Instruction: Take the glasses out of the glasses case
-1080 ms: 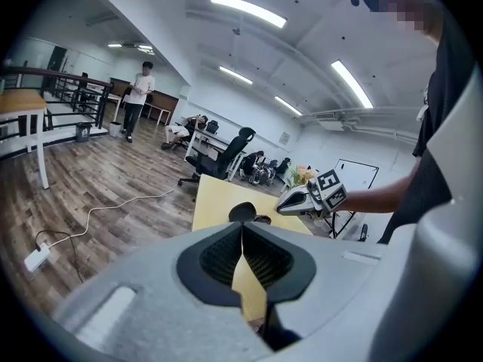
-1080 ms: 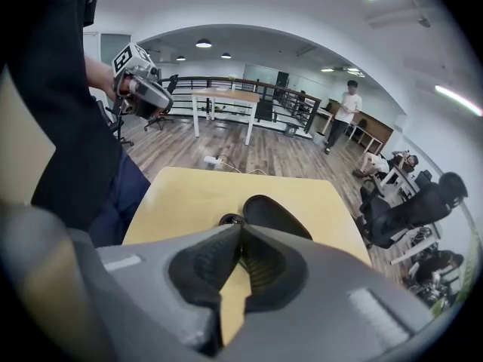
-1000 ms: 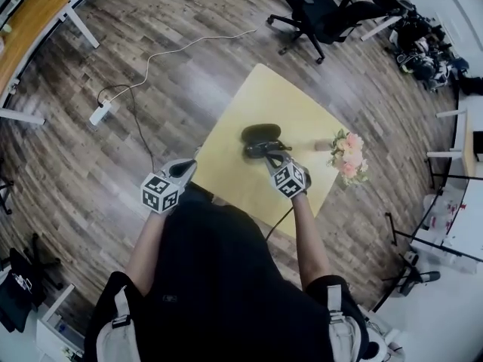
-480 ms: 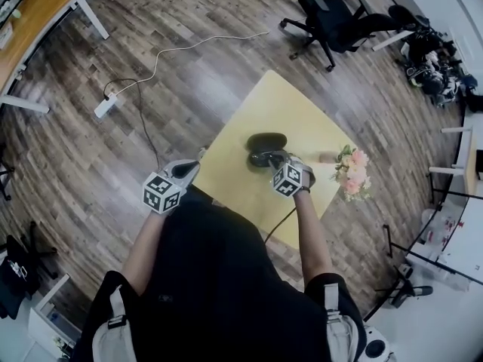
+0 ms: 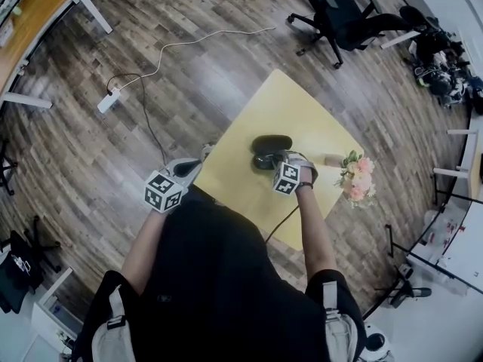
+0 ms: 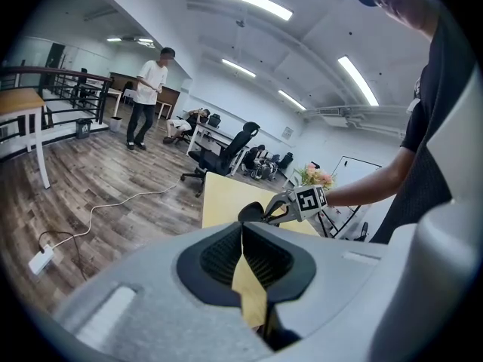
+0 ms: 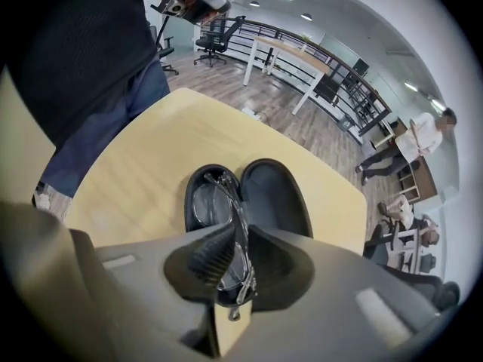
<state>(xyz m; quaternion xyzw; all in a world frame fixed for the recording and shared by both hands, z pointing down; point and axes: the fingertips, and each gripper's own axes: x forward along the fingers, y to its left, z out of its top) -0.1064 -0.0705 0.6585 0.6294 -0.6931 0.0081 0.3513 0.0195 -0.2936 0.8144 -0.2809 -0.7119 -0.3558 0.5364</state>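
Left tongs (image 6: 243, 236): I hold them at the near-left corner of the worktop (image 5: 240, 194), off to the side of the job. Their tips are closed together with nothing between them; only a sliver of worktop shows behind.

Glasses case (image 7: 275, 194): it lies open near the middle of the worktop, both black halves facing up. The right half is empty.

Glasses (image 7: 223, 219): one lens sits over the left half of the case, and the frame runs back from there into my right tongs. I cannot tell whether the far end rests in the shell or has cleared it.

Right tongs (image 7: 232, 274): clamped on the thin metal frame, right at the near edge of the case.

Flowers (image 5: 356, 176): a small bunch at the right edge of the worktop, well apart from the case.

Done so far: the case is open and I have a grip on the glasses.

Left to do: by my reading, raise the glasses fully clear of the case and set them on bare worktop. The thin frame could twist in the tongs.
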